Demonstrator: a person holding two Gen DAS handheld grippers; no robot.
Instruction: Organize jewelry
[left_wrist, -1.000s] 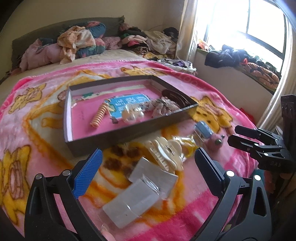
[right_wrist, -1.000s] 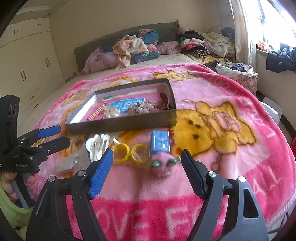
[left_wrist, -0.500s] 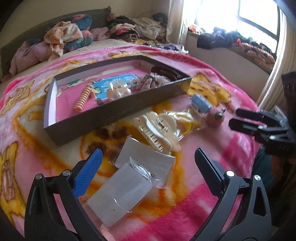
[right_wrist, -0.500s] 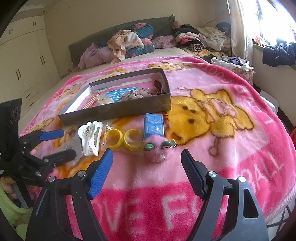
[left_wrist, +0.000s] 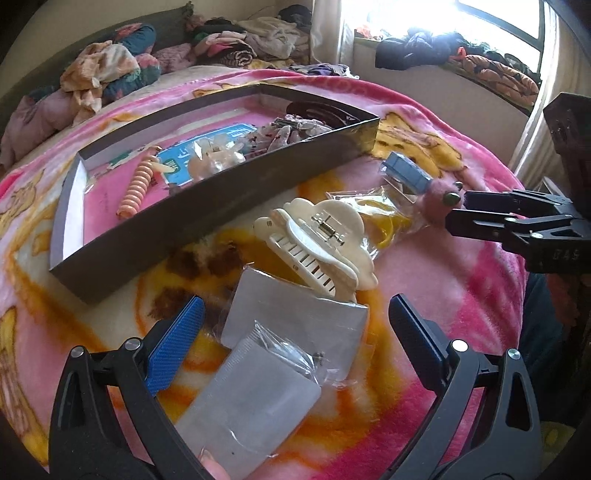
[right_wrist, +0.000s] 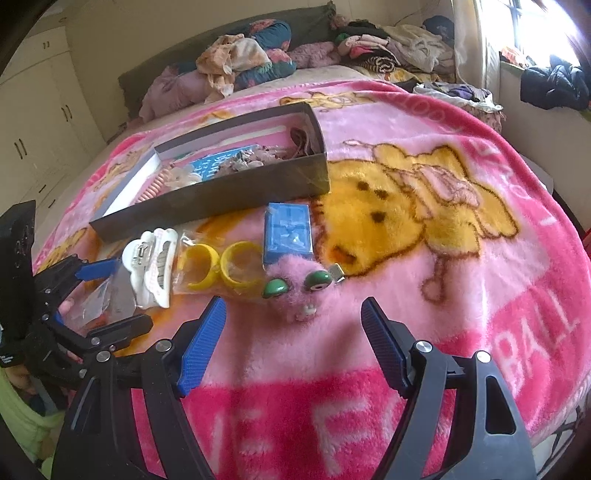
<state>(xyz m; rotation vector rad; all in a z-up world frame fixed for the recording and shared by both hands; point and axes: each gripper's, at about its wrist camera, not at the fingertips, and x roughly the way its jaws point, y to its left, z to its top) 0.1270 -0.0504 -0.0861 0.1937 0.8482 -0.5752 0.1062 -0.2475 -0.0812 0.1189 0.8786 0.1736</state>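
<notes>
A dark shallow box (left_wrist: 207, 206) (right_wrist: 258, 184) on the pink blanket holds an orange spiral tie (left_wrist: 136, 184), a blue card and hair pieces. In front of it lie a cream claw clip (left_wrist: 317, 243) (right_wrist: 151, 266), a bag of yellow rings (right_wrist: 221, 266), a blue box (right_wrist: 288, 232), a pink fuzzy item with green eyes (right_wrist: 299, 288) and clear packets (left_wrist: 266, 380). My left gripper (left_wrist: 291, 347) is open over the packets. My right gripper (right_wrist: 291, 336) is open just short of the pink fuzzy item.
Piles of clothes (right_wrist: 236, 62) lie at the head of the bed and on the window ledge (left_wrist: 461, 62). Cupboards (right_wrist: 33, 122) stand at the left. The bed edge drops off at the right (right_wrist: 561, 206).
Both grippers have moved forward and lower toward the items on the blanket. The left one has closed in on the packets, the right one on the pink fuzzy item. Both stay open.
</notes>
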